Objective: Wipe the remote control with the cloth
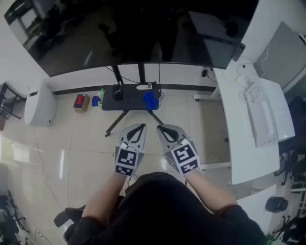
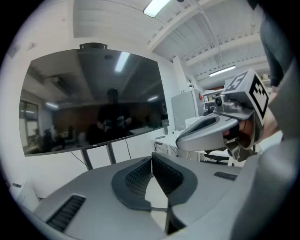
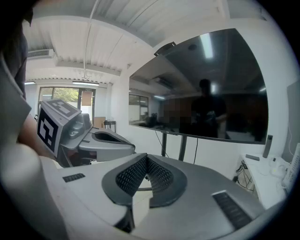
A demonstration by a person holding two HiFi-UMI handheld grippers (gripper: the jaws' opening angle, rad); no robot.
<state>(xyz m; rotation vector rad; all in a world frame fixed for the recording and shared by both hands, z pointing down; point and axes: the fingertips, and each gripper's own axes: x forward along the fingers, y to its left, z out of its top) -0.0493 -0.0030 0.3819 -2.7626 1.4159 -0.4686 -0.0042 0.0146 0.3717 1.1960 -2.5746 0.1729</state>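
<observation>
light: bright, ceiling strips | glare: reflections on dark screen | edges: fisheye bend, black vignette | focus: sharp

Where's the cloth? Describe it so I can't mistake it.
Look below the big dark screen to the small black table at its stand. The cloth lies at its right end: the only blue, crumpled thing there, beside the white remote control.

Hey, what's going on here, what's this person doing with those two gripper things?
A person stands facing a big dark screen, holding the left gripper and the right gripper side by side out in front. Both are shut and empty. The white remote control and the blue cloth lie untouched on the black stand below the screen, so wiping has not begun.
</observation>
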